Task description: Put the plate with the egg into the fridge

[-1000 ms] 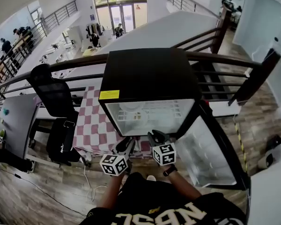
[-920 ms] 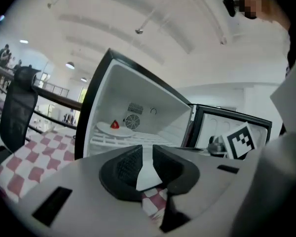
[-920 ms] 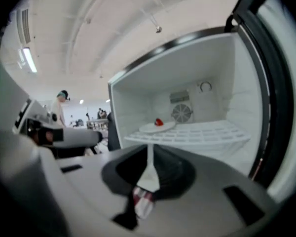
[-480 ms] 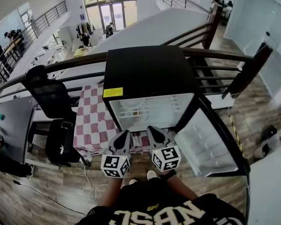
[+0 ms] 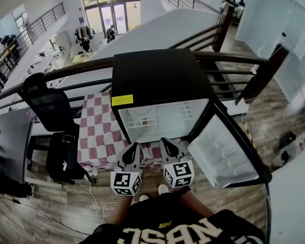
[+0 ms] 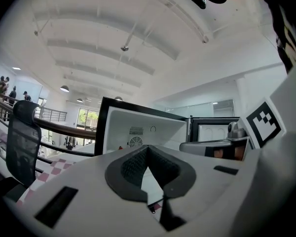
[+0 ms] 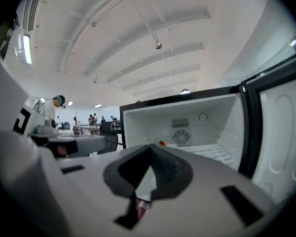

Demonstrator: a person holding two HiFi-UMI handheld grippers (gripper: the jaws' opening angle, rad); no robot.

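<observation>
The black mini fridge [image 5: 157, 78] stands in front of me with its door [image 5: 224, 147] swung open to the right. On the wire shelf inside lies a white plate [image 5: 143, 122] with a small pale egg on it, too small to see well. My left gripper [image 5: 134, 146] and right gripper [image 5: 165, 142] hang side by side just before the fridge opening, both shut and holding nothing. In the left gripper view the left gripper [image 6: 148, 158] points at the white fridge interior [image 6: 138, 132]. The right gripper [image 7: 149, 158] faces the same cavity [image 7: 187, 127].
A table with a red and white checked cloth [image 5: 97, 131] stands left of the fridge. A black office chair [image 5: 50, 105] with a dark bag [image 5: 63, 155] is further left. A dark railing [image 5: 229, 60] runs behind the fridge. Wooden floor lies below.
Both grippers have drawn back a little from the fridge opening and their jaws have closed with nothing in them. The head view has shifted slightly.
</observation>
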